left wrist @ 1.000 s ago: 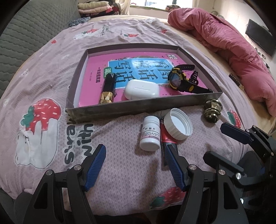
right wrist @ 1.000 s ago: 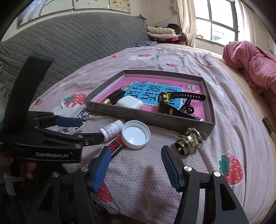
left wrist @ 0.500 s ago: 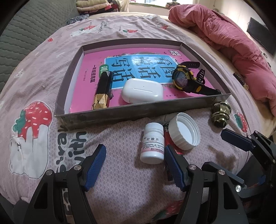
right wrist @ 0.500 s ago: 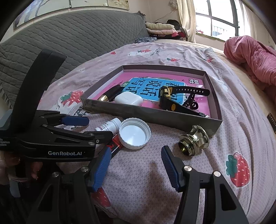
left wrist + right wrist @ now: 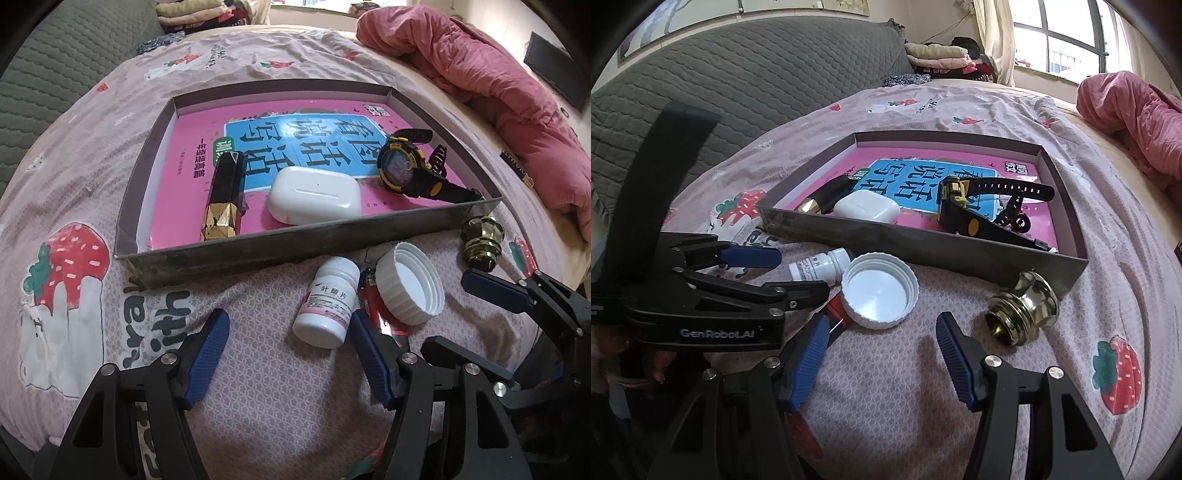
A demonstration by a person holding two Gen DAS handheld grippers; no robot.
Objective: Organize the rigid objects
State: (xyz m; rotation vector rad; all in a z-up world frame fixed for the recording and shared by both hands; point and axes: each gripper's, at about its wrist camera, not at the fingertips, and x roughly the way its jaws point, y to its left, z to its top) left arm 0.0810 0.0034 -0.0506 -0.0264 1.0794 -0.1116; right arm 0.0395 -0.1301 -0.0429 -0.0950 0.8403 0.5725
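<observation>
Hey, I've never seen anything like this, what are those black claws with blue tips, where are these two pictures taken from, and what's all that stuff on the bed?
There is no robot here. A person holds a hand-held gripper in each hand, and each carries a camera looking along its blue-padded fingers. One picture comes from the left hand-held gripper, the other from the right hand-held gripper. Both are open and hold nothing. On the bedspread lie a pill bottle, a white cap, a partly hidden red object and a brass knob. The tray behind them holds a pink book, a watch, a white case and a black-and-gold tube.
</observation>
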